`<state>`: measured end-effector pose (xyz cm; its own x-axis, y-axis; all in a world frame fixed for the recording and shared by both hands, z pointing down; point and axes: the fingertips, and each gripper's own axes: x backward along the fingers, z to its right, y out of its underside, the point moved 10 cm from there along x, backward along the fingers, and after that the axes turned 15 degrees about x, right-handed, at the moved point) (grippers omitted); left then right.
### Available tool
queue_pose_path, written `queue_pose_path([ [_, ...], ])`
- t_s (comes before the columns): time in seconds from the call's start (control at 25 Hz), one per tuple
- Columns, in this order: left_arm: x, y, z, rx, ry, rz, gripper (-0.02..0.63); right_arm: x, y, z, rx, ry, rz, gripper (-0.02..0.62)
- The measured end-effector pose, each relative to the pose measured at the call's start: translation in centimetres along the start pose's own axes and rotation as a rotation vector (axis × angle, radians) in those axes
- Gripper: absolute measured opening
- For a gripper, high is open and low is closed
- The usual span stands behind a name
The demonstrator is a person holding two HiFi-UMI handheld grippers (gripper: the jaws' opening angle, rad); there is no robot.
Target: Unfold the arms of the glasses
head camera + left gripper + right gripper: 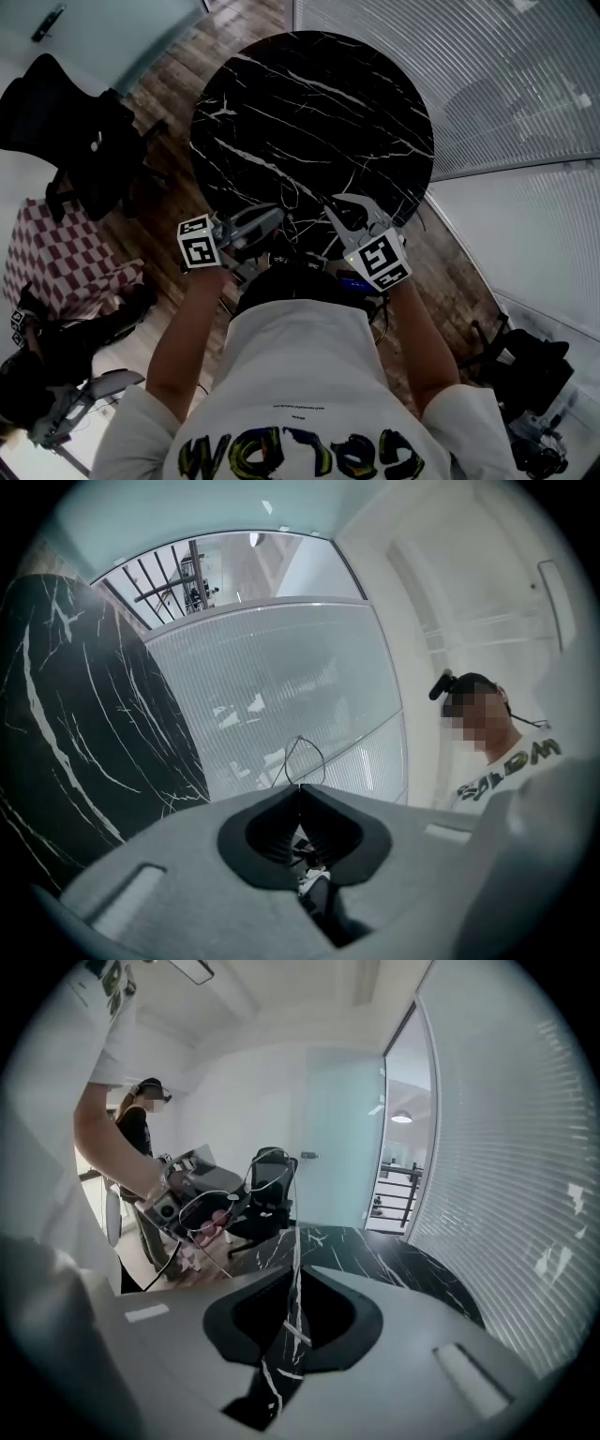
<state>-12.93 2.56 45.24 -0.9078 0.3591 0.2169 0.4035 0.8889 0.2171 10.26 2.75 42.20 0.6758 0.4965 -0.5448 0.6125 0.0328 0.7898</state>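
Note:
The glasses are thin wire-framed ones, held in the air between my two grippers over the near edge of the round black marble table. My left gripper comes in from the left. In the left gripper view its jaws are shut, with a wire loop of the glasses sticking out past the tips. My right gripper comes in from the right. In its own view the jaws stand almost together, pinching a thin arm that runs up from the tips. The wire rims show beside the left gripper.
A black office chair stands on the wooden floor to the left of the table, with a red-and-white chequered seat nearer. A ribbed glass wall curves round behind the table. Another person stands in the background.

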Motion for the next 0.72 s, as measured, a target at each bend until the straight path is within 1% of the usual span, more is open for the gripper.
queue_pose_path([
  [0.04,0.0,0.1,0.0,0.002,-0.002,-0.004,0.009,0.0,0.0,0.0,0.008,0.000,-0.004,0.022],
  [0.08,0.0,0.1,-0.1,0.004,-0.003,-0.006,0.008,0.0,0.1,0.0,0.010,0.000,-0.007,0.020],
  [0.28,0.1,0.2,-0.3,0.016,-0.018,-0.024,0.008,0.2,0.3,0.6,0.010,0.015,-0.021,0.015],
  [0.52,0.0,0.6,-0.5,0.042,-0.029,-0.065,0.009,0.8,0.9,1.7,0.023,0.041,-0.036,0.018],
  [0.6,-0.1,1.0,-0.6,0.053,-0.031,-0.079,0.009,0.9,1.0,2.0,0.049,0.047,-0.049,0.020],
  [0.72,-0.1,1.5,-0.8,0.069,-0.032,-0.099,0.009,1.1,1.1,2.2,0.117,0.062,-0.079,0.023],
])
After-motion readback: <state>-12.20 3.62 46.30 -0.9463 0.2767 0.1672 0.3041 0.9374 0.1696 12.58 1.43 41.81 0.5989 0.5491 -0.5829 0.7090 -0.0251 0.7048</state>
